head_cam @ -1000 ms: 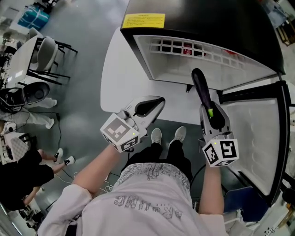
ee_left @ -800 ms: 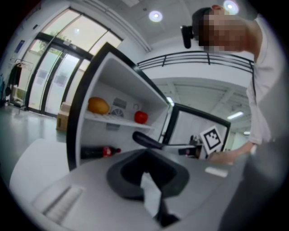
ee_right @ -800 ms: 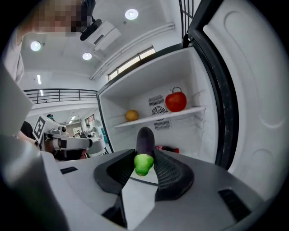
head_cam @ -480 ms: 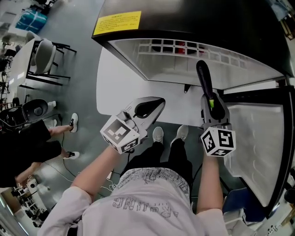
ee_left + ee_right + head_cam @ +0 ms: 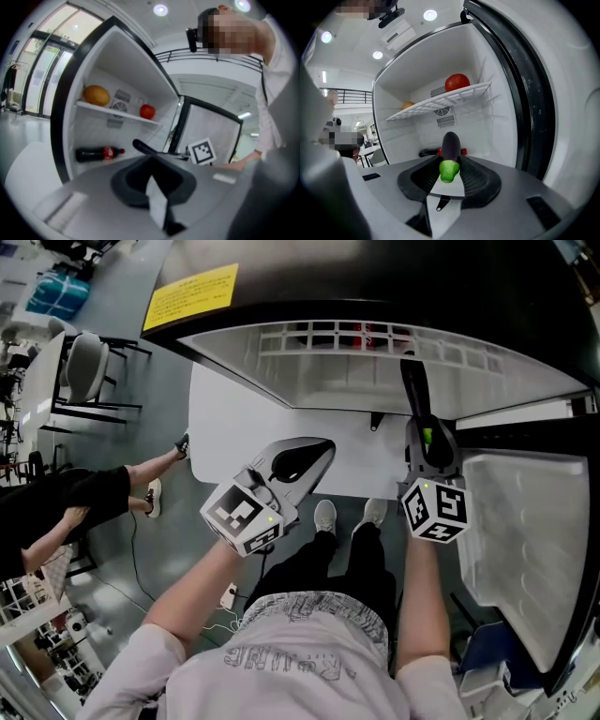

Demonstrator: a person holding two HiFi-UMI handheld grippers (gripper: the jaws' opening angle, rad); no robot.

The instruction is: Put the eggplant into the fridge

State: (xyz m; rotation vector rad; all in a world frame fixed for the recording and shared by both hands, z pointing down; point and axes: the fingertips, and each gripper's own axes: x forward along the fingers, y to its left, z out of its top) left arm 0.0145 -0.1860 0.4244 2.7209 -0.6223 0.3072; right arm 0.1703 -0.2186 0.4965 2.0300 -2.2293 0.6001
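A dark purple eggplant (image 5: 415, 395) with a green stem end (image 5: 449, 170) points forward, its tip at the open fridge (image 5: 394, 371). My right gripper (image 5: 427, 442) is shut on its stem end; the right gripper view shows the eggplant (image 5: 451, 145) between the pads, aimed at the lower compartment under the wire shelf (image 5: 440, 103). My left gripper (image 5: 300, 457) hangs left of it in front of the fridge, shut with nothing in it. In the left gripper view, that gripper (image 5: 152, 176) faces the fridge, with the eggplant (image 5: 145, 147) beyond it.
Inside the fridge a red fruit (image 5: 457, 82) and an orange one (image 5: 96, 95) sit on the shelf, and a cola bottle (image 5: 98, 153) lies on the floor below. The open door (image 5: 525, 540) stands at my right. A person (image 5: 75, 507), a table and a chair (image 5: 84, 357) are at the left.
Both grippers have sunk and moved toward the fridge, and the eggplant's tip now lies over the opening. The person at the left has walked further up the view.
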